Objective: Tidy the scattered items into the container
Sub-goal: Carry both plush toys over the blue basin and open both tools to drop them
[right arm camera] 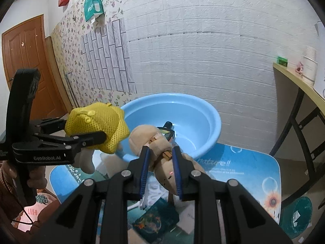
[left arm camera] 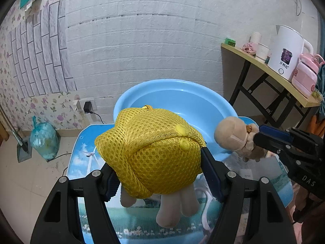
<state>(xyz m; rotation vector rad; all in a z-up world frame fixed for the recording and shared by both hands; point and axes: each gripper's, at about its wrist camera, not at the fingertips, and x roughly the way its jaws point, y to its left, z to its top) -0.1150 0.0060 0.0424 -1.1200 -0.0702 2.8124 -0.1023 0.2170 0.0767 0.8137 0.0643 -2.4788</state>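
**Both claws loaded, basin ahead**

While each claw carries a soft toy above the tabletop [right arm camera: 243,168], the blue basin [left arm camera: 182,93] sits just beyond both sets of fingertips, its bowl showing nothing inside in either view.

Left claw [left arm camera: 158,162]: jaws part-way apart, pads pressed on either flank of a plush toy in a yellow mesh garment [left arm camera: 150,148]. Two yellow snap buttons face the camera. Beige legs hang below the pads, clear of the tabletop. Far edge of the mesh overlaps the near rim of the basin as seen from this wrist. From the right wrist, the same toy [right arm camera: 97,126] sits left of the basin rim, clamped in the left claw [right arm camera: 89,136].

Right claw [right arm camera: 160,162]: jaws drawn narrow, blue pads gripping the middle of a tan plush doll [right arm camera: 158,148]. Doll's round head points forward past the fingertips toward the basin's near wall; body trails back between the fingers. From the left wrist, the doll [left arm camera: 233,134] is held to the right of the left claw, head level with the basin rim, by the right claw [left arm camera: 258,136].

Below the right claw: a dark printed packet [right arm camera: 156,219] and white items lying on the tabletop; cannot identify them further.

Right of both claws: a side table [left arm camera: 264,65] bearing a white kettle [left arm camera: 284,55].
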